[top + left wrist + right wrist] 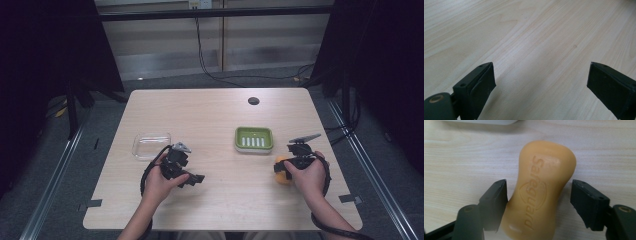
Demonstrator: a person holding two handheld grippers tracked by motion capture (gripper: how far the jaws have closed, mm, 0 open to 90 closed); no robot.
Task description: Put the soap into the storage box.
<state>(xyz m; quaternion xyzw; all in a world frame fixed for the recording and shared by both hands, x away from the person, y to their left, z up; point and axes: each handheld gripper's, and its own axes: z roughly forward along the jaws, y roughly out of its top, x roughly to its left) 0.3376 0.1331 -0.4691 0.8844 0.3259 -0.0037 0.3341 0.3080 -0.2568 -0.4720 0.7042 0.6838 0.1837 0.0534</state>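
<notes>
**Right claw straddles the soap**

The right claw (537, 202) stands half open around the waisted orange soap bar (542, 192); its left jaw touches, its right stands just clear. The bar's long axis runs along the jaws, toward twelve o'clock. The left claw (539, 85) gapes empty over the pale wooden tabletop (529, 37).

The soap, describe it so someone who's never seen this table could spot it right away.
On the wooden table, look to the near right, just in front of the green soap dish. The soap lies flat between the right gripper's fingers. It is the sole orange thing: a waisted bar stamped Safeguard.
</notes>
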